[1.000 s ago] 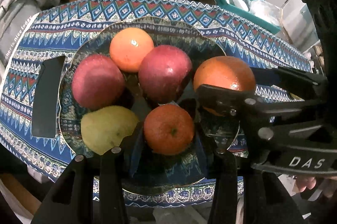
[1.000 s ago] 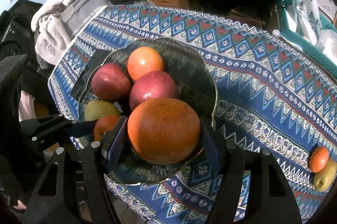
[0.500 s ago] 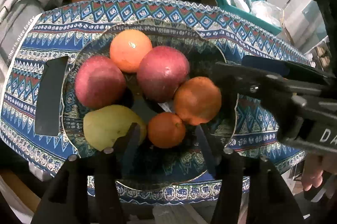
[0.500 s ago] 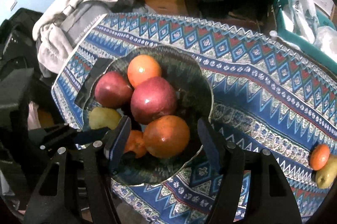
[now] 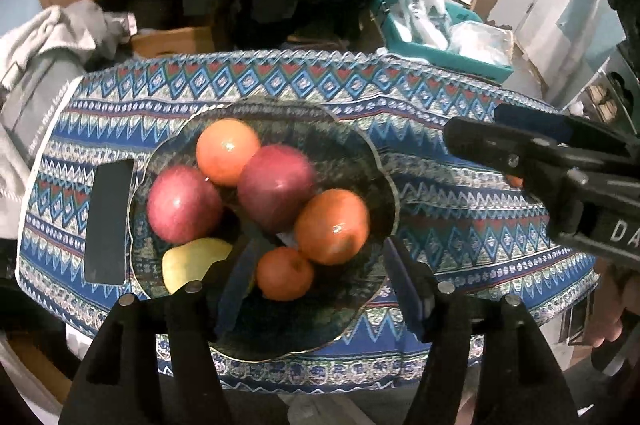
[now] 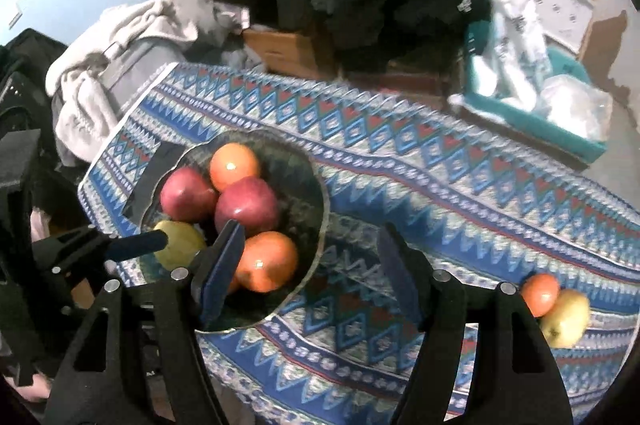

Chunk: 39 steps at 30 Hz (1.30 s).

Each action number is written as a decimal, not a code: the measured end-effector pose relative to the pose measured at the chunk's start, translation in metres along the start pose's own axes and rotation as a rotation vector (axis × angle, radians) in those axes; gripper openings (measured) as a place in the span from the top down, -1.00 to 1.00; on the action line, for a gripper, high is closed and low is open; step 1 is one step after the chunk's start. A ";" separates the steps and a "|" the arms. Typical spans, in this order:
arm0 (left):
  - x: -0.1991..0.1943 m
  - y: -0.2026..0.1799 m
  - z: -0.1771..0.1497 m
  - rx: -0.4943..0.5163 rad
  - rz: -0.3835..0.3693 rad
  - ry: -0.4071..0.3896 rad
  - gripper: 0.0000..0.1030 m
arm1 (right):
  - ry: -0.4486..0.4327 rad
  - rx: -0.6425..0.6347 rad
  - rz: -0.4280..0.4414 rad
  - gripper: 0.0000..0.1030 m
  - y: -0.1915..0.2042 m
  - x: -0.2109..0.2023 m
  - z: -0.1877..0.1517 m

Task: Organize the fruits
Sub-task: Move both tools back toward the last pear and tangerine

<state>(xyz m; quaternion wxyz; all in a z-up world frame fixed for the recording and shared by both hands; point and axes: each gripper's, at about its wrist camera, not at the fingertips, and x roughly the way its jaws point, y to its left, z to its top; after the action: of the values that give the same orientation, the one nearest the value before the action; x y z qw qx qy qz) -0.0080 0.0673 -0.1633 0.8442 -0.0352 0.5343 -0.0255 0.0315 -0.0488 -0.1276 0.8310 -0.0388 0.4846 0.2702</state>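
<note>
Where the patterned blue cloth covers the desk, it fills the middle band of both views. Left of centre on it sits the dark scalloped bowl, holding six fruits packed together: two red apples at centre and centre left, a pale orange toward the bowl's upper edge, a deeper orange at lower right (touching the second apple), a yellow-green pear at lower left, and a small mandarin lowest, partly behind a blue pad in the right wrist view.

A flat black rectangular object lies on the cloth just beside the bowl's left rim.

In the left wrist view the left tool occupies the bottom centre, jaws spread and gripping nothing, its pads framing the mandarin without touching it. The right tool sits at bottom centre of its own view, likewise released and empty; its left pad overlaps the bowl's near rim, its right pad is over bare cloth.

At lower right of the right wrist view, well apart from the bowl, a second mandarin touches a yellow-green fruit on the cloth.

Grey clothing is heaped at upper left, a teal bin at upper right.
</note>
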 end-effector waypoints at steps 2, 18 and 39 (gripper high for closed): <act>-0.003 -0.008 0.001 0.015 0.000 -0.007 -0.35 | -0.018 0.006 -0.021 -0.41 -0.005 -0.010 -0.001; -0.013 -0.062 0.012 0.067 -0.049 -0.019 -0.43 | -0.044 0.084 -0.180 -0.62 -0.070 -0.054 -0.034; 0.012 -0.133 0.023 0.214 -0.044 -0.001 -0.58 | -0.014 0.223 -0.242 -0.66 -0.183 -0.087 -0.077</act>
<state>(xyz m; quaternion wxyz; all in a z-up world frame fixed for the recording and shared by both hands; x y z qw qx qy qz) 0.0175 -0.0657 -0.1526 0.8425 0.0436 0.5274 -0.1011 0.0267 -0.2655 -0.1319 0.8599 -0.0027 0.4977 0.1130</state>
